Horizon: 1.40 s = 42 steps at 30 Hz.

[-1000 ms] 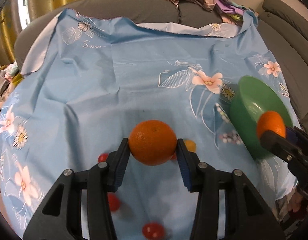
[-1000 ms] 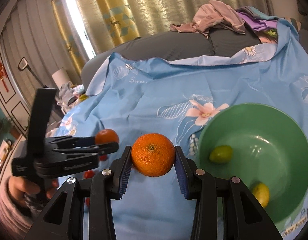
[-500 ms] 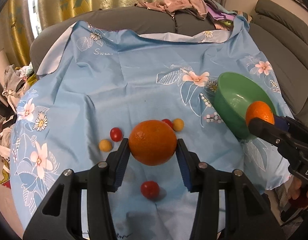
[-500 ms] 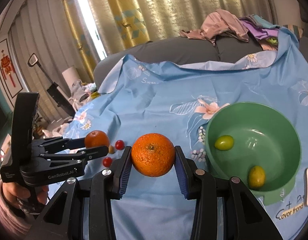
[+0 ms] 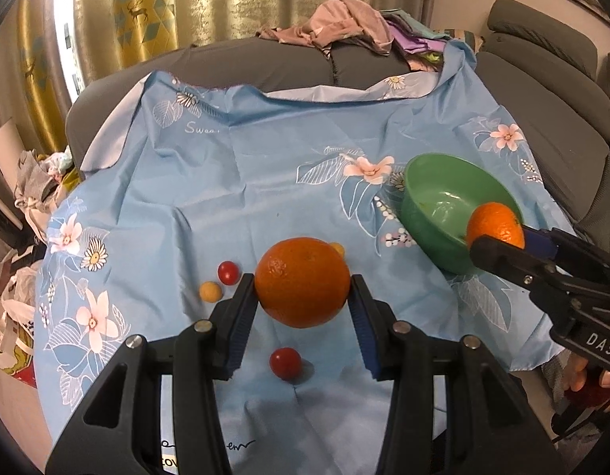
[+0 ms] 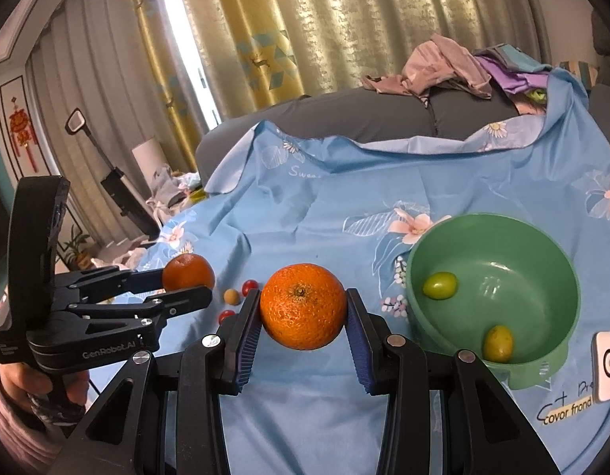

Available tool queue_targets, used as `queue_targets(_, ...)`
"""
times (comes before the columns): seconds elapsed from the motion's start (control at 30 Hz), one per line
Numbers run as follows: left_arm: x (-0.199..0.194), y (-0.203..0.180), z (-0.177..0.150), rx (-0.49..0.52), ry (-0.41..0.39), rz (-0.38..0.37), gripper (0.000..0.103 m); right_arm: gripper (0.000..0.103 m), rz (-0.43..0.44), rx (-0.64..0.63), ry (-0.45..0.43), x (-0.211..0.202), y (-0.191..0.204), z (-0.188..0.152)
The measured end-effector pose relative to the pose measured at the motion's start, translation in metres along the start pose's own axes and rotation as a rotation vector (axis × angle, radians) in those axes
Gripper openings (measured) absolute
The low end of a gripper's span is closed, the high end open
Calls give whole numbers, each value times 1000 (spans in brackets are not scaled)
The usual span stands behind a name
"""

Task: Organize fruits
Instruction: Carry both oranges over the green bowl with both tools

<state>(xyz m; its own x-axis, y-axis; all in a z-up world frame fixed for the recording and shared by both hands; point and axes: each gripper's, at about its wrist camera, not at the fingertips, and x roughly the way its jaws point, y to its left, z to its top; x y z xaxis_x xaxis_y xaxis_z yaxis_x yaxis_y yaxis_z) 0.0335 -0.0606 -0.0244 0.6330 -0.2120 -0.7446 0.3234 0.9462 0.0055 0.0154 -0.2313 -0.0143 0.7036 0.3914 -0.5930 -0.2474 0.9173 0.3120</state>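
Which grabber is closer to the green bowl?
The right gripper. It holds its orange right beside the green bowl. The left gripper holds its own orange farther off, over the small fruits.

Probably a home living room: grey sofa (image 5: pixel 542 91), gold curtains (image 6: pixel 305 31), heaped clothes (image 5: pixel 344 31).

A light blue flowered cloth (image 5: pixel 233 182) lies rumpled over the table, its far edge riding up onto a grey sofa (image 5: pixel 265 63). On the sofa's back sits a heap of pink and purple clothes (image 5: pixel 344 23). Gold curtains (image 6: pixel 305 19) hang behind. Off to the left, a red knot ornament (image 6: pixel 22 134) on the wall, and a small white device (image 6: pixel 607 364) at the cloth's right edge.
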Motion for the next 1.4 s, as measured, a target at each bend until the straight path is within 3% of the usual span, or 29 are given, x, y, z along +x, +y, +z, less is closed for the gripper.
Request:
queue_targets(0.53,0,-34,17,86,-15,-21,46,43,-22,40,-44,-14,-18,-2)
queue_targets(1.4,55,-115,52,262,28,-103,46,43,-124,167,-72,-19,-89,-4)
